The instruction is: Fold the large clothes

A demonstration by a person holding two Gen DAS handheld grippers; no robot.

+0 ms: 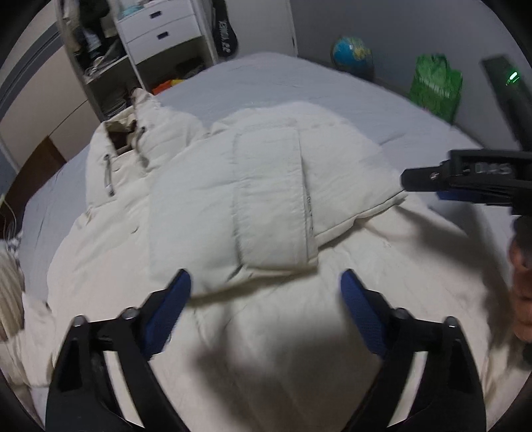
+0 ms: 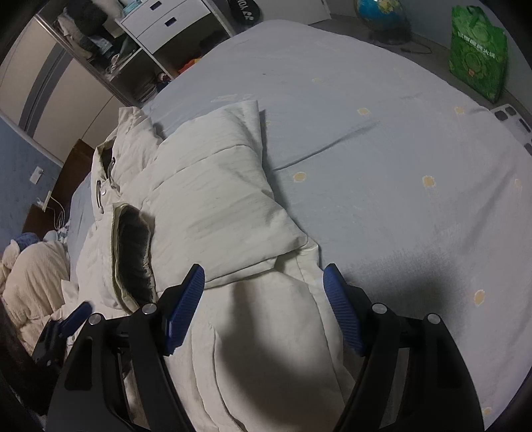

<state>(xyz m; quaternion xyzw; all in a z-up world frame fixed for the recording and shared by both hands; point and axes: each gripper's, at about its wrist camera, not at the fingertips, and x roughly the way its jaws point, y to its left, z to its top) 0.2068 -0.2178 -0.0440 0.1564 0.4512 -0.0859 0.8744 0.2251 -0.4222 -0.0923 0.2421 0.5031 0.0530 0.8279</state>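
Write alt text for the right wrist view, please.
A cream puffer jacket lies partly folded on a pale blue bed, with the open right gripper hovering over its near end. A green bag and a globe stand beyond.

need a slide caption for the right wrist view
Right tongs open above a cream puffer jacket, its sleeves folded in, on a pale blue bed sheet.

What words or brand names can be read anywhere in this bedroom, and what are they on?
"YO", the cut-off start of a white logo: on the black racket cover by the drawers.
Pale lettering on the green bag: too blurred to read.
Raised lettering on the right gripper: too blurred to read.
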